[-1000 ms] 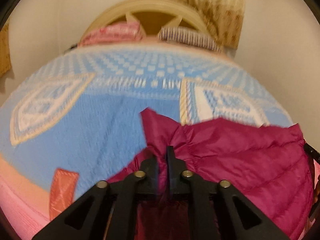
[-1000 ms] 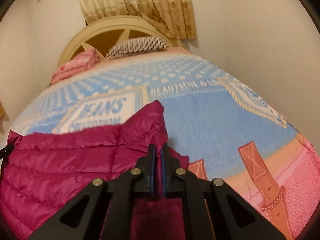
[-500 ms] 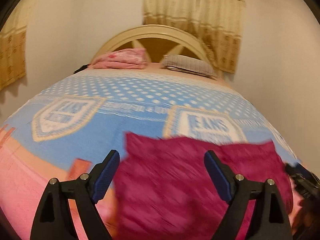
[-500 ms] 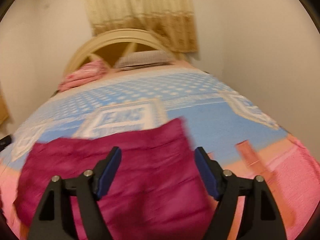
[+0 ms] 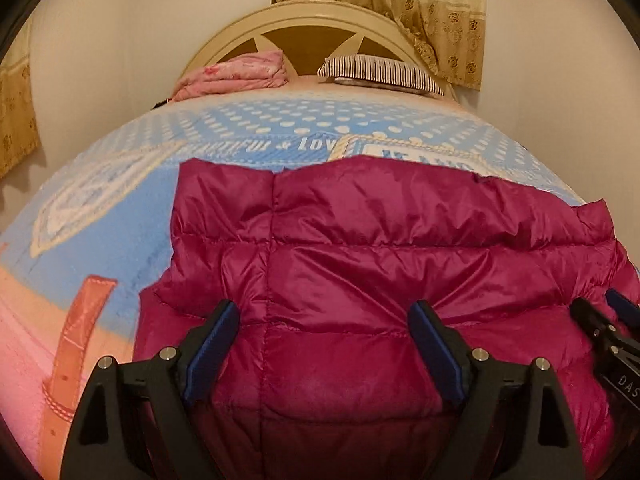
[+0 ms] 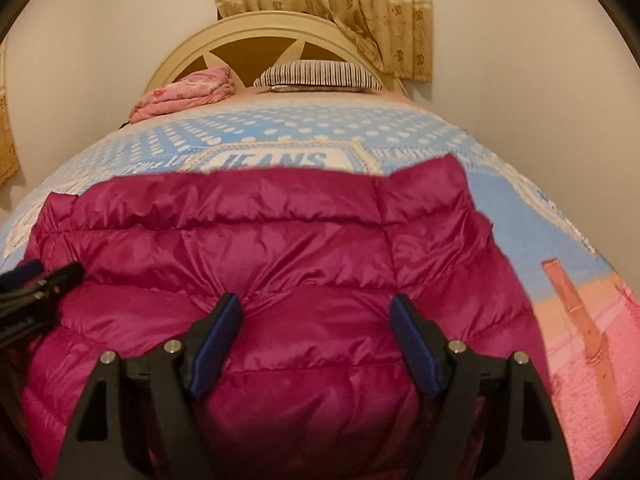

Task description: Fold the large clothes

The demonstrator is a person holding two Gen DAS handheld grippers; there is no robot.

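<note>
A magenta quilted puffer jacket [image 5: 360,248] lies folded flat on the bed, filling the lower middle of both views; it also shows in the right wrist view [image 6: 280,240]. My left gripper [image 5: 324,344] is open and empty, just above the jacket's near part. My right gripper [image 6: 316,328] is open and empty over the same near part. The right gripper shows at the right edge of the left wrist view [image 5: 608,332]. The left gripper shows at the left edge of the right wrist view [image 6: 36,280].
The bed has a blue and pink blanket [image 5: 120,208] with white print. A folded pink cloth [image 5: 236,76] and a striped pillow [image 5: 380,72] lie by the cream headboard [image 5: 308,24]. Walls stand close on both sides, and a curtain [image 6: 332,4] hangs behind.
Both grippers were shut on the jacket's corners a second ago. They have let go and opened wide, and the jacket now lies flat on the bed.
</note>
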